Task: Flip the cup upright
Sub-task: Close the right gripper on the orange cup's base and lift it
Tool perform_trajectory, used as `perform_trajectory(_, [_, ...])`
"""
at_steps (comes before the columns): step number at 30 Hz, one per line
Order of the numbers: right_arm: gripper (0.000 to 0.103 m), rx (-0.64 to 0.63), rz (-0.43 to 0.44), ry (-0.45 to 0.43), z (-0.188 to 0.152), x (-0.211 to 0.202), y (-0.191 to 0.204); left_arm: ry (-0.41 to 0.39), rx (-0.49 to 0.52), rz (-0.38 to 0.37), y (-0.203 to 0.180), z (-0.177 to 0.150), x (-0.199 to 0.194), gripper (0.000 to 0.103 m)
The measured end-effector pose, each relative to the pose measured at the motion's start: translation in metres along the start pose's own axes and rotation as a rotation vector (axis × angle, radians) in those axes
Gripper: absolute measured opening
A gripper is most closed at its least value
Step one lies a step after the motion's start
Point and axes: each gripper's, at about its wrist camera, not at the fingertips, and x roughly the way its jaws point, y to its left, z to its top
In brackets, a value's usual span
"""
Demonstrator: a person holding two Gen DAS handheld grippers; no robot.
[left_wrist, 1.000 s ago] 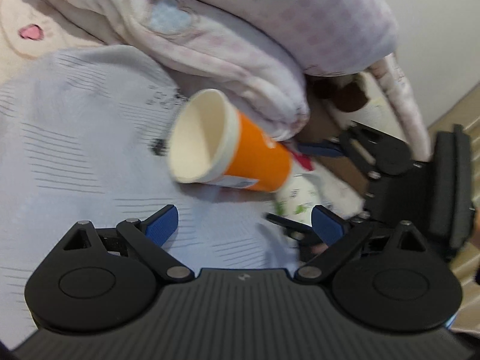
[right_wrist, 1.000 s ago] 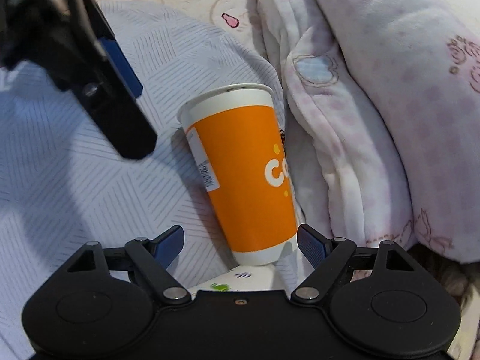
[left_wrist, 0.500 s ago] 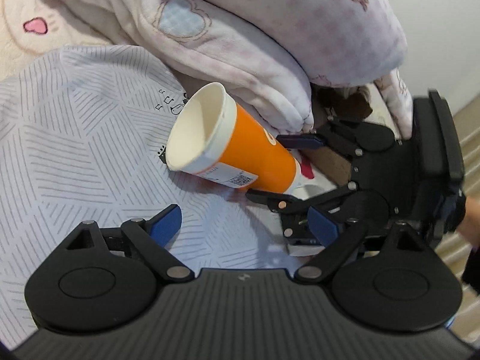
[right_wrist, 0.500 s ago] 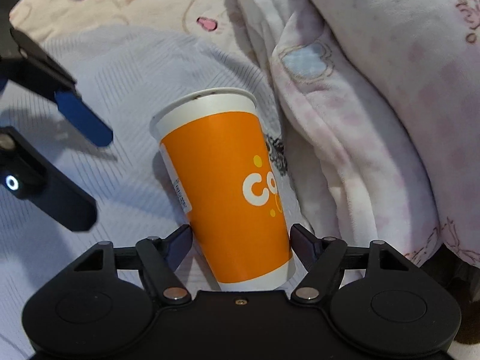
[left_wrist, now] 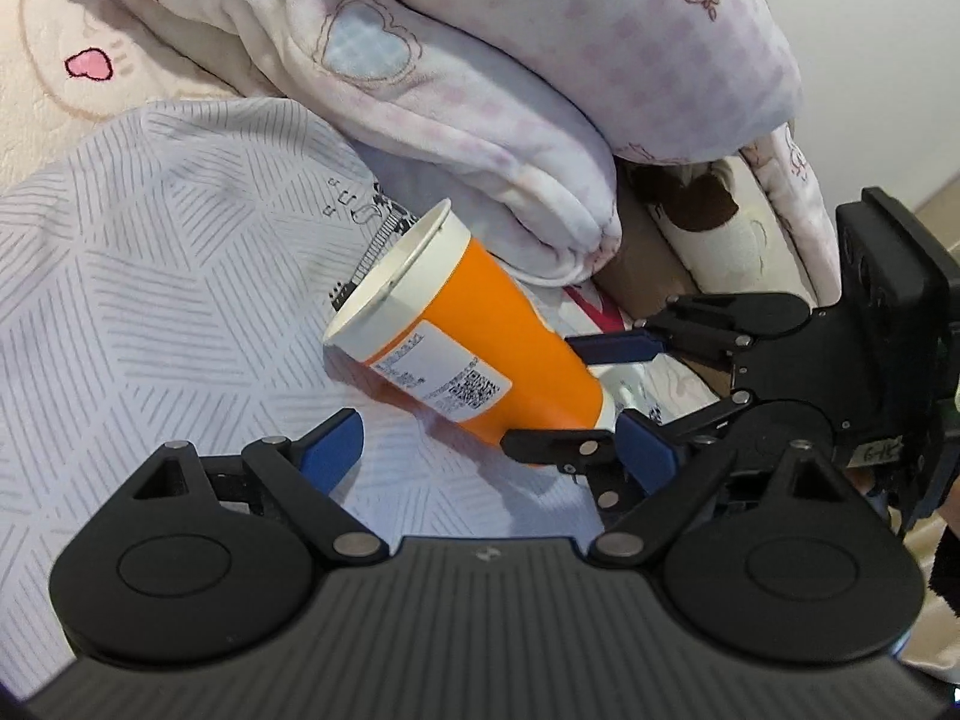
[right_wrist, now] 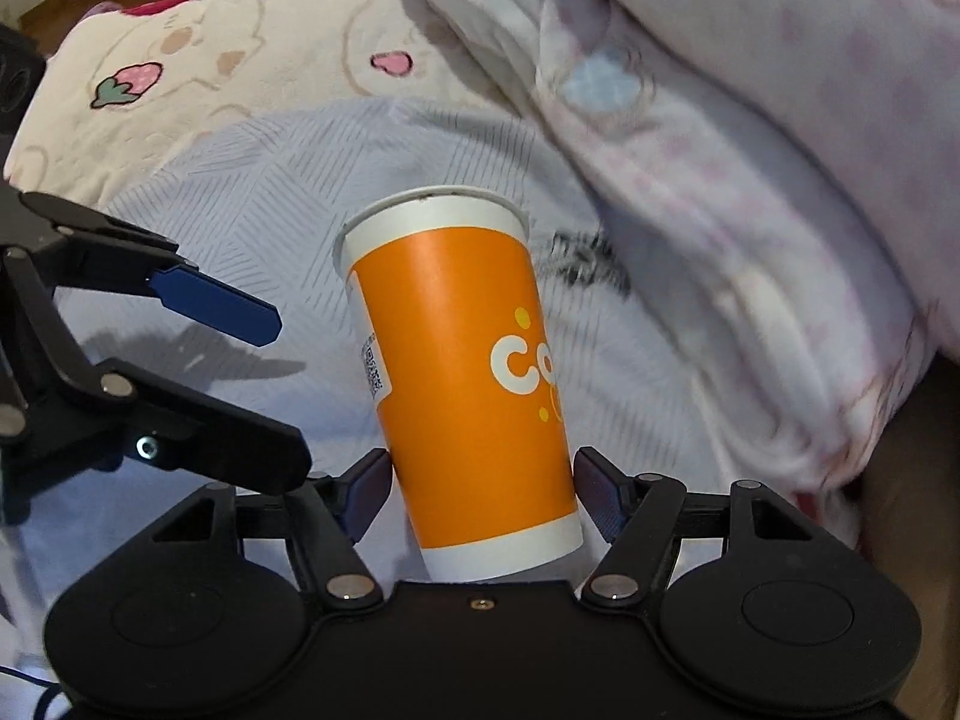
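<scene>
An orange paper cup [left_wrist: 474, 354] with a white rim lies tilted on a white striped sheet [left_wrist: 150, 300], its mouth toward the upper left. My right gripper [right_wrist: 483, 495] has closed on the cup's base [right_wrist: 474, 384], one pad on each side. In the left wrist view the right gripper [left_wrist: 606, 396] comes in from the right and holds the cup's base end. My left gripper [left_wrist: 486, 450] is open and empty, just below the cup; it also shows at the left of the right wrist view [right_wrist: 258, 390].
A folded pink and white blanket [left_wrist: 480, 90] lies right behind the cup. A cream blanket with a pink heart [left_wrist: 90, 66] covers the far left. The bed's edge and floor are at the far right [left_wrist: 936, 198].
My right gripper moved in over the cup's base and closed on it. The cup's mouth end has lifted and turned. My left gripper has stayed open beside it.
</scene>
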Motion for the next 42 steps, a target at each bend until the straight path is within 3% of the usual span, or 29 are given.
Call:
perform_trajectory(6, [0.071, 0.151, 0.02, -0.005, -0.016, -0.018, 0.005, 0.071, -0.065, -0.062, -0.002, -0.001, -0.008, 0.091])
perform_trajectory(9, [0.071, 0.21, 0.004, -0.001, -0.024, -0.029, 0.007, 0.093, -0.051, -0.064, -0.009, -0.004, -0.01, 0.091])
perform_trajectory(13, [0.071, 0.257, -0.04, -0.003, -0.036, -0.039, 0.011, 0.118, -0.034, -0.064, -0.015, -0.009, -0.012, 0.091])
perform_trajectory(21, [0.07, 0.339, -0.037, -0.029, -0.062, -0.063, 0.03, 0.136, -0.013, -0.07, -0.035, -0.023, -0.027, 0.091])
perform_trajectory(29, [0.07, 0.418, -0.024, -0.03, -0.088, -0.072, 0.054, 0.208, -0.019, -0.115, -0.051, -0.04, -0.032, 0.091])
perform_trajectory(33, [0.07, 0.441, -0.079, -0.027, -0.101, -0.082, 0.067, 0.226, -0.034, -0.101, -0.056, -0.048, -0.027, 0.091])
perform_trajectory(40, [0.07, 0.607, -0.1, -0.058, -0.132, -0.099, 0.07, 0.319, -0.034, -0.102, -0.062, -0.06, -0.013, 0.091])
perform_trajectory(42, [0.07, 0.693, -0.048, -0.07, -0.142, -0.099, 0.068, 0.377, -0.043, -0.073, -0.063, -0.063, -0.006, 0.091])
